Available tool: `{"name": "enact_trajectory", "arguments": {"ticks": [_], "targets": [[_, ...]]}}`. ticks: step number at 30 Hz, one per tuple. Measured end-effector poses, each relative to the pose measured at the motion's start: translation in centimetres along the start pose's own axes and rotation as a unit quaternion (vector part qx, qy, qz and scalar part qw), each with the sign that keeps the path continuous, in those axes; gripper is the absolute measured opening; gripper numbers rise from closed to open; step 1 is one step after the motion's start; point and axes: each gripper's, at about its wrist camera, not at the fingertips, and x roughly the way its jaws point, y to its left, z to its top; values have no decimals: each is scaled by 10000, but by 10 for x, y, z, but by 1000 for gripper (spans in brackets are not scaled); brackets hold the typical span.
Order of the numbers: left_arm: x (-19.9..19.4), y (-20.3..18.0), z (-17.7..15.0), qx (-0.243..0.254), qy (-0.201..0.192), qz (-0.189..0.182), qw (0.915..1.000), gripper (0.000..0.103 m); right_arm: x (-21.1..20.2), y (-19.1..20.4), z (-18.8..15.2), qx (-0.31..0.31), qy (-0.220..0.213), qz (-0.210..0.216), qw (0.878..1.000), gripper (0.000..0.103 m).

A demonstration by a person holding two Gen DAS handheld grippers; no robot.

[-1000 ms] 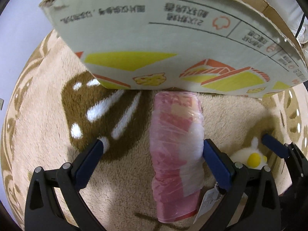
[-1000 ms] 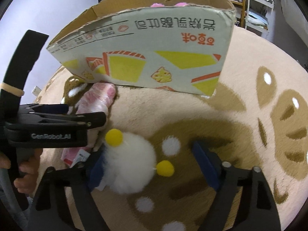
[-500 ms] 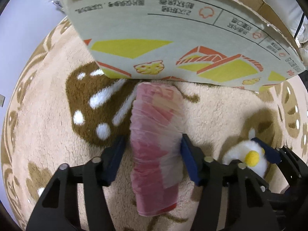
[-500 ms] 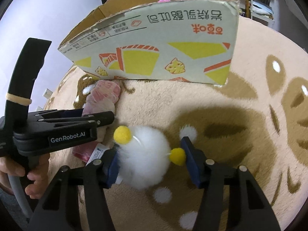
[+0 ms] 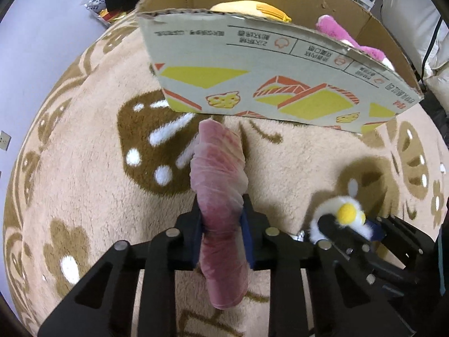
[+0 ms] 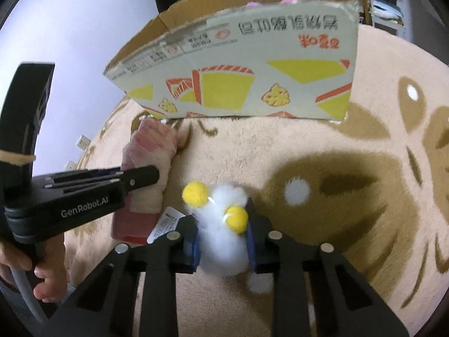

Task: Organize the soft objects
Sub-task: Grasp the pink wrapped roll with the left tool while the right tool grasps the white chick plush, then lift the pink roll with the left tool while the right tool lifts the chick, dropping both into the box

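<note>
My left gripper is shut on a pink soft roll wrapped in clear plastic and holds it above the rug, pointing at the box. The roll also shows in the right wrist view. My right gripper is shut on a white fluffy toy with yellow pompoms, which also shows in the left wrist view. An open cardboard box stands ahead, also seen in the right wrist view. It holds a yellow plush and a pink plush.
A beige rug with brown patterns covers the floor. A purple-white wall lies to the left. A hand holds the left gripper's handle. Shelves and white bags stand behind the box.
Both grippers closed, the left on the pink roll and the right on the white toy. Both have lifted and drawn back, so the box's open top now shows.
</note>
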Motion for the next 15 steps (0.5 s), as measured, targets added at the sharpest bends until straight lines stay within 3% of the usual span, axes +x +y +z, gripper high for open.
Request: {"name": "enact_trajectory", "arguments": {"ticks": [2, 8, 15], "targets": [[-5, 5, -6, -29, -37, -81, 10000, 17, -8, 2, 1, -53, -160, -41, 9998, 13], [-44, -3, -18, 225, -414, 101, 9988, 17, -31, -4, 2, 98, -474, -83, 9988, 13], [-78, 5, -19, 244, -910, -113, 9955, 17, -71, -3, 7, 112, -977, -255, 9948, 13]]}}
